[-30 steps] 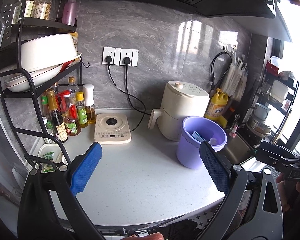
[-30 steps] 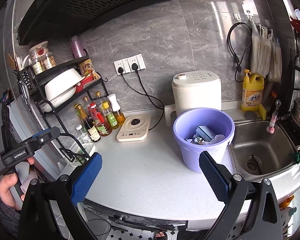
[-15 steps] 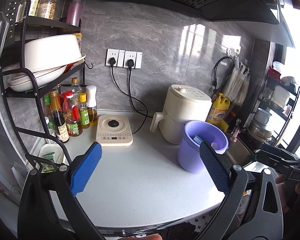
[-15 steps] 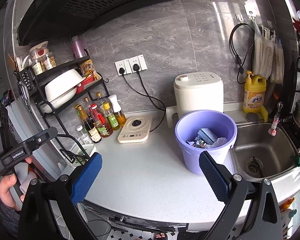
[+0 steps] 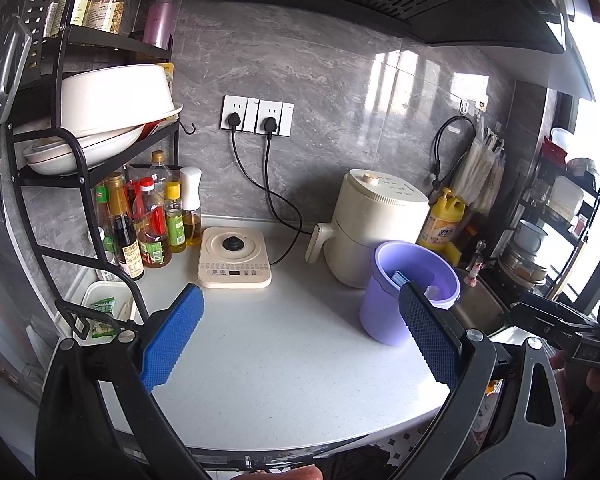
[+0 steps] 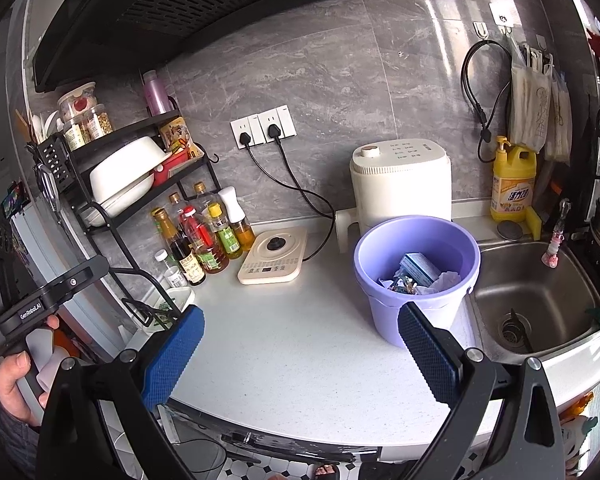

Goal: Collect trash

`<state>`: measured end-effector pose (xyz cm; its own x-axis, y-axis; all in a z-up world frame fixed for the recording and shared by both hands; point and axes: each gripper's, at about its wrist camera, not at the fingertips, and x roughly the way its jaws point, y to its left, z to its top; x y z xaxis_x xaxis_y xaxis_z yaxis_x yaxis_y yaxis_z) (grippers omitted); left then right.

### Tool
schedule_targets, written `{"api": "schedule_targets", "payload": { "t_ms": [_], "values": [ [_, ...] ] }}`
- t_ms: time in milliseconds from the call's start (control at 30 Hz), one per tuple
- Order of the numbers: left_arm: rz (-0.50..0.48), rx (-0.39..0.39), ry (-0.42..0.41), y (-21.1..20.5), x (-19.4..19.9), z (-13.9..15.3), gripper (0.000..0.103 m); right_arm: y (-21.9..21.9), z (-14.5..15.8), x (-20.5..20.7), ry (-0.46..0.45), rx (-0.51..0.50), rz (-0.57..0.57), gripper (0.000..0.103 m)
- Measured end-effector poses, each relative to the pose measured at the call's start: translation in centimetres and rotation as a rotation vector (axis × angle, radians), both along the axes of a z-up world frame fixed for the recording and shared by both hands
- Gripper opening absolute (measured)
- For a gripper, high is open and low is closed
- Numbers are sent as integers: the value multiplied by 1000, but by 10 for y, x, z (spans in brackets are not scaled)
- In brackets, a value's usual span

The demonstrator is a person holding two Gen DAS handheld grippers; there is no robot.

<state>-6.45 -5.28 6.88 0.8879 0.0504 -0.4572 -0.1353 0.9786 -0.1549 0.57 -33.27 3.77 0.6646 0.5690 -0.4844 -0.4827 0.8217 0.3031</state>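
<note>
Both tongs are spread wide and carry nothing: the left tongs point(image 5: 300, 336) and right tongs point(image 6: 298, 354) hover above the near edge of the desk point(image 6: 300, 352), short of the bucket point(image 6: 416, 276). Held back like this, I judge they are surveying for leftovers, since no loose trash shows on the desk around the bucket. The trash point(image 6: 418, 276), a blue box, foil wrappers and white paper, lies inside the bucket, which stands just in front of the cooker point(image 6: 400, 184) and beside the sink point(image 6: 536, 308), likely for easy reach. The right view looks down into the bucket and sink; the left view shows only the bucket point(image 5: 410, 290) wall and a sliver of blue inside.
</note>
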Motion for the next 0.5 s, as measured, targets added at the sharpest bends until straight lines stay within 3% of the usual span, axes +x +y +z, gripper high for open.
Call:
{"api": "schedule_targets", "payload": {
  "t_ms": [500],
  "values": [
    [7,25,4,-6,-2,-6,97,-2,-3,-5,7,2,3,95]
  ]
}}
